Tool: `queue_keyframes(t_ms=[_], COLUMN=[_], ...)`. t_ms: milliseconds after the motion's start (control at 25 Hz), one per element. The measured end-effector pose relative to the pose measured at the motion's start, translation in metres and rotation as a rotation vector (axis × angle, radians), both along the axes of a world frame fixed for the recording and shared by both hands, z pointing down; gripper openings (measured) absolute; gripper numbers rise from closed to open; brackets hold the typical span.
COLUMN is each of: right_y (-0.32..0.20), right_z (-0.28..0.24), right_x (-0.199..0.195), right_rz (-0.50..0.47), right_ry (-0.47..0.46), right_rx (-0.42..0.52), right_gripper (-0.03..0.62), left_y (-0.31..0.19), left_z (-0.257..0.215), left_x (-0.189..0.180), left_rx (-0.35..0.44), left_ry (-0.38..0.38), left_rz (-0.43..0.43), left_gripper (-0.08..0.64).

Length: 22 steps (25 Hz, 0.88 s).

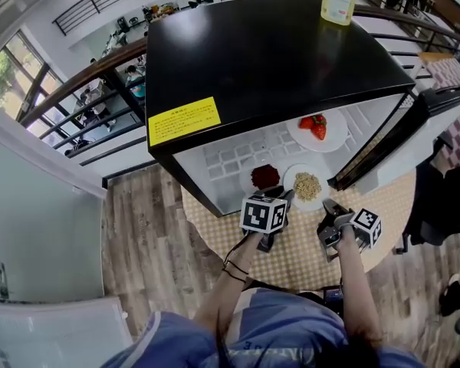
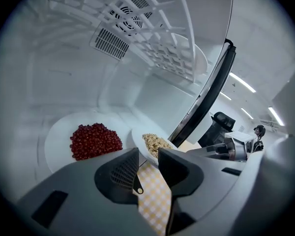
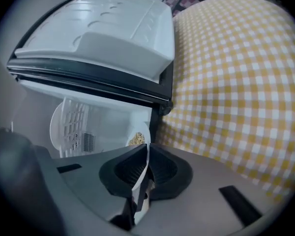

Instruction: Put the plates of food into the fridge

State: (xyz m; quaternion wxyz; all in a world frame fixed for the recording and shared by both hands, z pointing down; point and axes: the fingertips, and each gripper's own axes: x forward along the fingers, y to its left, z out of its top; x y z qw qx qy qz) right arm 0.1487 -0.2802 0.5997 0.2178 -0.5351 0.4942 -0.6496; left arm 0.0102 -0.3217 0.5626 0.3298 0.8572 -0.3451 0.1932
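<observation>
- Three plates lie inside the open fridge point(image 1: 276, 52) in the head view. The strawberry plate point(image 1: 334, 133) is right of centre, and the berry plate point(image 1: 250, 182) and grain plate point(image 1: 293, 179) are side by side below it. The left gripper point(image 1: 282, 199) and right gripper point(image 1: 328, 207) are just beneath.
- Left gripper view: its jaws stand released, with only checked cloth point(image 2: 155, 200) between them. The berry plate is at centre left.
- Right gripper view: its jaws are clenched on the grain plate's white rim at lower centre. The fridge door point(image 3: 103, 38) fills the upper left.

Head view overhead; gripper views close, sharing fridge point(image 1: 261, 52) interior
</observation>
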Motion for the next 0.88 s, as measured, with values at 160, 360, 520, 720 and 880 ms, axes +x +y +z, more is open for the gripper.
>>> queue_keyframes(t_ms=[160, 360, 520, 720, 880], right_y=[-0.006, -0.023, -0.042, -0.066, -0.076], right_z=[0.004, 0.001, 0.0, 0.002, 0.004], right_x=[-0.004, 0.002, 0.003, -0.005, -0.008], right_rz=[0.054, 0.133, 0.149, 0.137, 0.125], right_ry=[-0.005, 0.002, 0.013, 0.051, 0.063], right_rx=[-0.011, 0.0, 0.006, 0.024, 0.054], right_gripper=[0.027, 0.026, 0.026, 0.026, 0.026], left_y=[-0.008, 0.007, 0.038, 0.078, 0.107], left_z=[-0.009, -0.038, -0.041, -0.029, -0.006], left_x=[-0.003, -0.014, -0.03, -0.066, -0.099], left_rx=[0.063, 0.156, 0.182, 0.144, 0.062], left_ry=[-0.013, 0.047, 0.012, 0.0, -0.009], left_rz=[0.01, 0.044, 0.096, 0.065, -0.024], left_gripper=[0.117, 0.117, 0.117, 0.117, 0.117])
